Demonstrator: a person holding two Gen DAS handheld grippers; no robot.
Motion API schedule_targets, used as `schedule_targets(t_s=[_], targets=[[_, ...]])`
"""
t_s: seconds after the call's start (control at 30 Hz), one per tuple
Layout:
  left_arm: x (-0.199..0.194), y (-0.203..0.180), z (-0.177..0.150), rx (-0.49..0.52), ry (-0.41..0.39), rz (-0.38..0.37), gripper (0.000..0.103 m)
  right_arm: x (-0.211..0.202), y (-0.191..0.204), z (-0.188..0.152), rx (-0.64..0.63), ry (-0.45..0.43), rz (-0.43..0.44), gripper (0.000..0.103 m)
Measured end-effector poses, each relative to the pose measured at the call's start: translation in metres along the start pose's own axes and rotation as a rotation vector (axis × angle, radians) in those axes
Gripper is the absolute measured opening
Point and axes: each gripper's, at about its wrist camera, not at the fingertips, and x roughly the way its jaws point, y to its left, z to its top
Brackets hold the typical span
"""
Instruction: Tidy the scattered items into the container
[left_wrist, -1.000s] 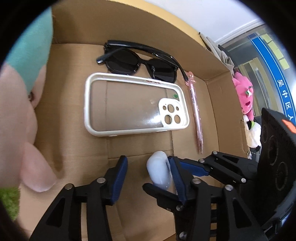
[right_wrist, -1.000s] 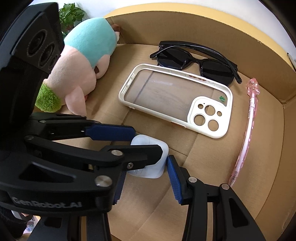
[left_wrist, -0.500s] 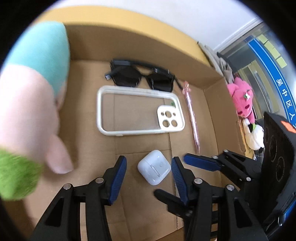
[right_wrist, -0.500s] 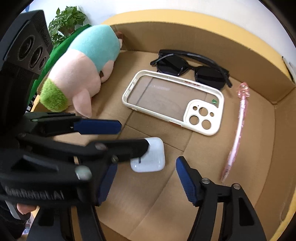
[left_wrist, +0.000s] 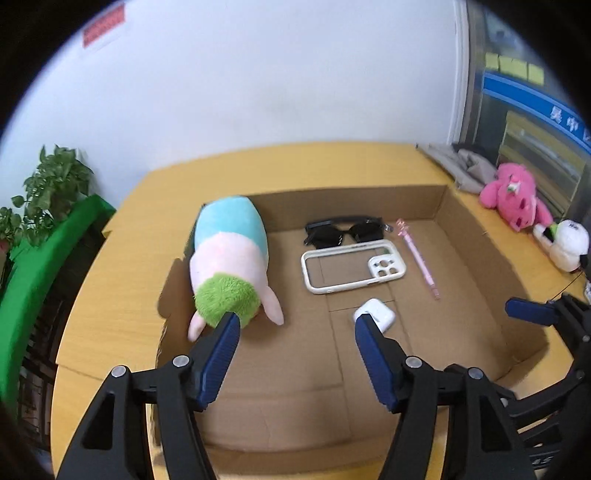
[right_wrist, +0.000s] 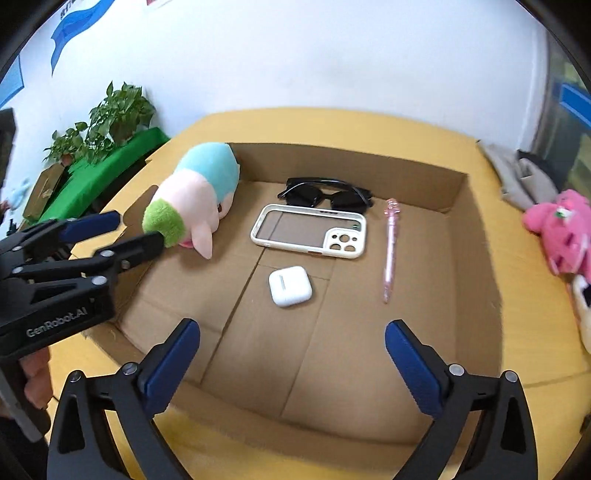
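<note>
Earbuds case (right_wrist: 290, 286) lies flat on the floor of the cardboard box (right_wrist: 476, 258), below the phone case (right_wrist: 310, 230), sunglasses (right_wrist: 325, 194), pen (right_wrist: 389, 247) and plush toy (right_wrist: 192, 195), so the tidying looks nearly complete. Left claw (left_wrist: 295, 328) and right claw (right_wrist: 291, 338) hang above it, both opening and gripping nothing. The box sits on a yellow desk (right_wrist: 332, 122) against a white wall (right_wrist: 295, 55), more plush toys (right_wrist: 561, 229) lying outside it.

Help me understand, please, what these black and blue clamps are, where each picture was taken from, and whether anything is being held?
They are two hand-held grippers, each carrying a camera that looks along its fingers. One picture is from the left gripper, the other from the right gripper. Both sets of jaws are opening, with nothing between them. The cardboard box below holds a plush toy, sunglasses, phone case, pink pen and white earbud case. Another pink plush lies outside on the yellow table.
</note>
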Motion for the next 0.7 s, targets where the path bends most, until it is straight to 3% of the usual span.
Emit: schedule_targets(t_s=[0.23,0.7], targets=[[-0.04,-0.006,-0.022,-0.039,-0.087,-0.018,0.067,-0.026,0.008,-0.024,-0.016,-0.051,-0.097,0.102],[-0.051,-0.007,-0.046,-0.065,-0.053,-0.03,0.067,-0.039,0.011,-0.039,-0.01,-0.068,-0.091,0.102]])
